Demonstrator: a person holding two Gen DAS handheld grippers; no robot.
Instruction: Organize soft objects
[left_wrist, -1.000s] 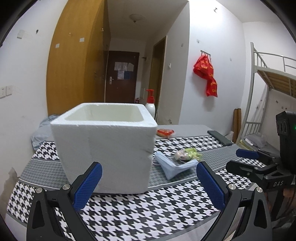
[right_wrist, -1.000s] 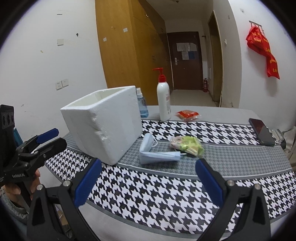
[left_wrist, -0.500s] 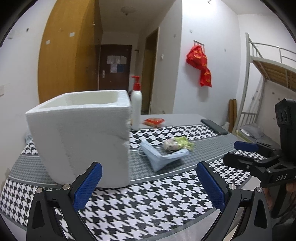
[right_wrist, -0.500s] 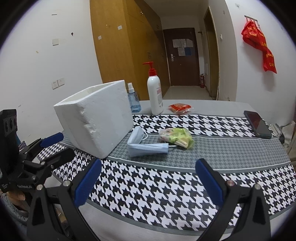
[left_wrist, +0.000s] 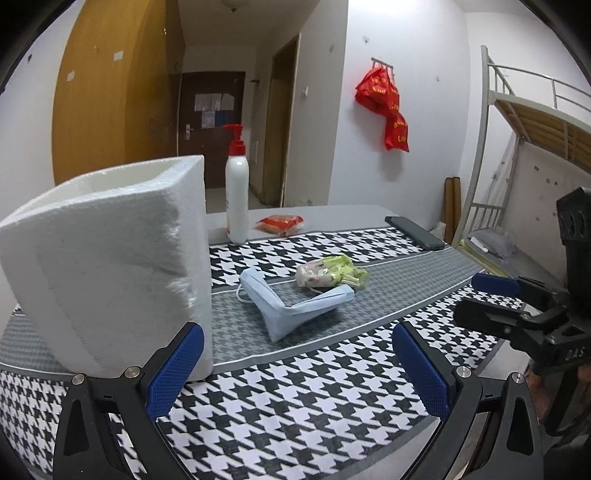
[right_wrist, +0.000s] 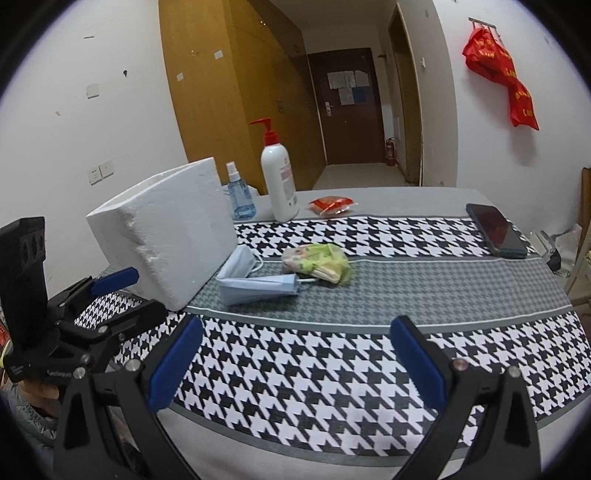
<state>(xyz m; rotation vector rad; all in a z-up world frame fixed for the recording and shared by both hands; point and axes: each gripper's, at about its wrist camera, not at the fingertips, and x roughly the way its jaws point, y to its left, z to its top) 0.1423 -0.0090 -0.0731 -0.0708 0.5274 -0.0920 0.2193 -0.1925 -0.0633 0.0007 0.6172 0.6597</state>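
A light blue face mask (left_wrist: 295, 308) (right_wrist: 258, 282) lies folded on the houndstooth table, touching a soft green-and-pink packet (left_wrist: 330, 272) (right_wrist: 317, 262). A white foam box (left_wrist: 110, 266) (right_wrist: 166, 236) stands open-topped to their left. My left gripper (left_wrist: 295, 365) is open and empty, low over the near table edge, next to the box's near corner. My right gripper (right_wrist: 295, 360) is open and empty over the near edge, short of the mask. Each gripper shows in the other's view: the right one (left_wrist: 517, 306) and the left one (right_wrist: 110, 299).
A white pump bottle (right_wrist: 279, 184) (left_wrist: 236, 192), a small blue spray bottle (right_wrist: 240, 197) and a red packet (right_wrist: 330, 205) (left_wrist: 280, 223) stand at the back. A black phone (right_wrist: 496, 230) (left_wrist: 413, 232) lies far right. A bunk bed (left_wrist: 524, 147) stands right of the table.
Both grippers have swung toward the mask and packet and come closer; the foam box has slid to the left in both views. Both stay open.
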